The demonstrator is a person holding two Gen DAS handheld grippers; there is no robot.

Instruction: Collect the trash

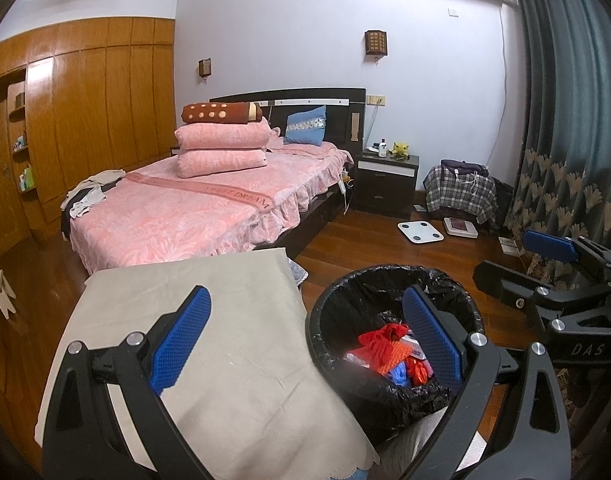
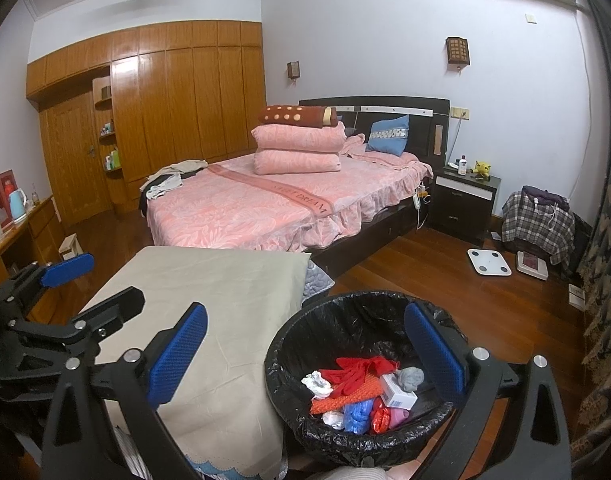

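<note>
Trash (image 2: pixel 361 396) sits in the black-lined bin (image 2: pixel 289 344), near right of the cloth-covered table (image 2: pixel 225 300). Left gripper (image 1: pixel 305 344) and right gripper (image 2: pixel 305 354): jaws released, empty. No loose trash visible on the table; scan the floor and bed (image 2: pixel 265 204) before you commit either gripper.

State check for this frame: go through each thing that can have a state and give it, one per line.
left gripper: open, empty.
right gripper: open, empty.
trash bin: lined with a black bag, partly filled with trash.
small white box: lying on the trash pile.
beige cloth: spread flat, nothing on it.
folded quilts: stacked on the bed.
wardrobe doors: shut.
nightstand drawers: shut.
</note>
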